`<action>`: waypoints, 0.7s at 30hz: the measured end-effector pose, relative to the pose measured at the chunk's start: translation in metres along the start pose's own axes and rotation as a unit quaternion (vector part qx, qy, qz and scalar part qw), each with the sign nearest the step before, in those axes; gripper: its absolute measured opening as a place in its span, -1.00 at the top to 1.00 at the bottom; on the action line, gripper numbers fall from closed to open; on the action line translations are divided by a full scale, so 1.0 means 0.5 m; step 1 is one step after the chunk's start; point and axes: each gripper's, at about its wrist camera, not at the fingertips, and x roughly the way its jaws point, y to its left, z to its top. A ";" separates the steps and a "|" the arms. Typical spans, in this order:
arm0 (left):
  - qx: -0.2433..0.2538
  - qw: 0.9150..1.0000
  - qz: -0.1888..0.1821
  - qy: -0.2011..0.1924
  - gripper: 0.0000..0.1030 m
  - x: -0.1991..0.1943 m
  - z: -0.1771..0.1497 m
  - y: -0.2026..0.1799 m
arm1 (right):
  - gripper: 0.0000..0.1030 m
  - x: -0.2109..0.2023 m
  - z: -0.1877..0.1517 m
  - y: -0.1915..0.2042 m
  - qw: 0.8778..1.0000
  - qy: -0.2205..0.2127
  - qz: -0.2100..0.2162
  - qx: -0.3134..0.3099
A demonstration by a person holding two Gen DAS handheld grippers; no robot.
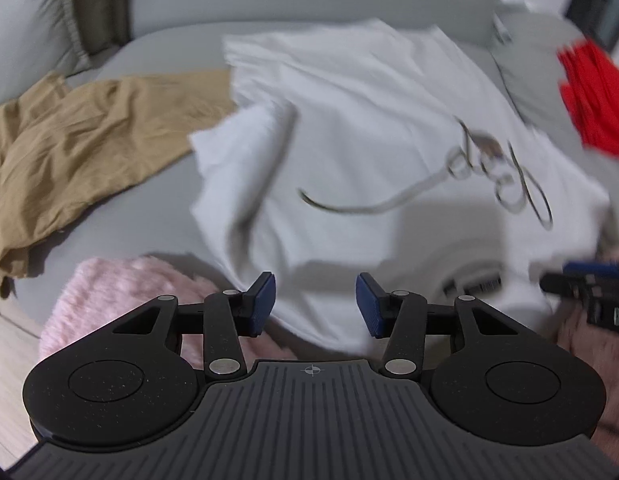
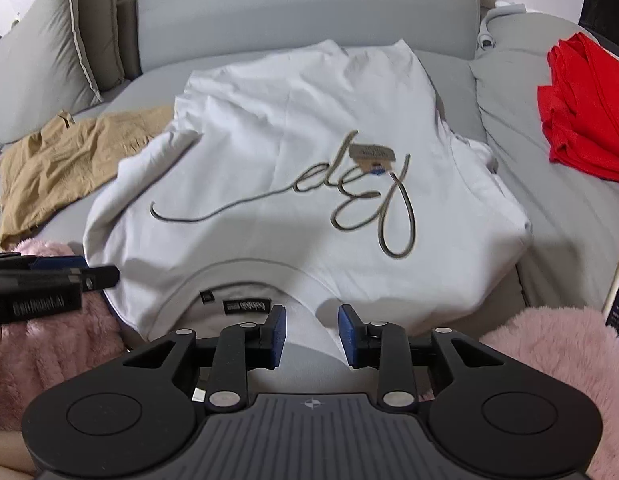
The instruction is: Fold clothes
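So far the white cotton sweatshirt with looping script (image 2: 293, 152) lies spread on the grey sofa seat (image 2: 549, 216), sleeves tucked in, collar nearest the grippers; its body isn't yet folded. The left gripper (image 1: 315, 304) and right gripper (image 2: 311, 336) both stand parted and empty. The tan garment (image 2: 69, 160) is unfolded; the red cloth (image 2: 581, 108) is partly cut off.

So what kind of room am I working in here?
Most likely a living room at home: the white T-shirt is spread on a grey sofa seat with a grey cushion in the corner, and tan and red clothes lie alongside.
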 end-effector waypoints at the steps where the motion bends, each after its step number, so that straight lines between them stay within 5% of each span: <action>1: -0.013 1.000 -0.001 -0.002 0.02 0.000 0.006 0.015 | 0.39 0.002 0.006 0.004 1.000 -0.001 0.002 -0.004; 9: -0.145 0.989 -0.006 -0.022 0.03 0.028 0.096 0.175 | 0.33 0.025 0.046 0.048 0.999 -0.001 0.022 -0.025; 12: -0.202 0.978 -0.044 -0.001 0.05 0.083 0.139 0.236 | 0.32 0.036 0.053 0.063 0.999 0.005 0.024 -0.036; 21: -0.249 0.966 -0.062 0.033 0.05 0.211 0.188 0.279 | 0.30 0.057 0.060 0.071 0.999 0.028 0.012 -0.040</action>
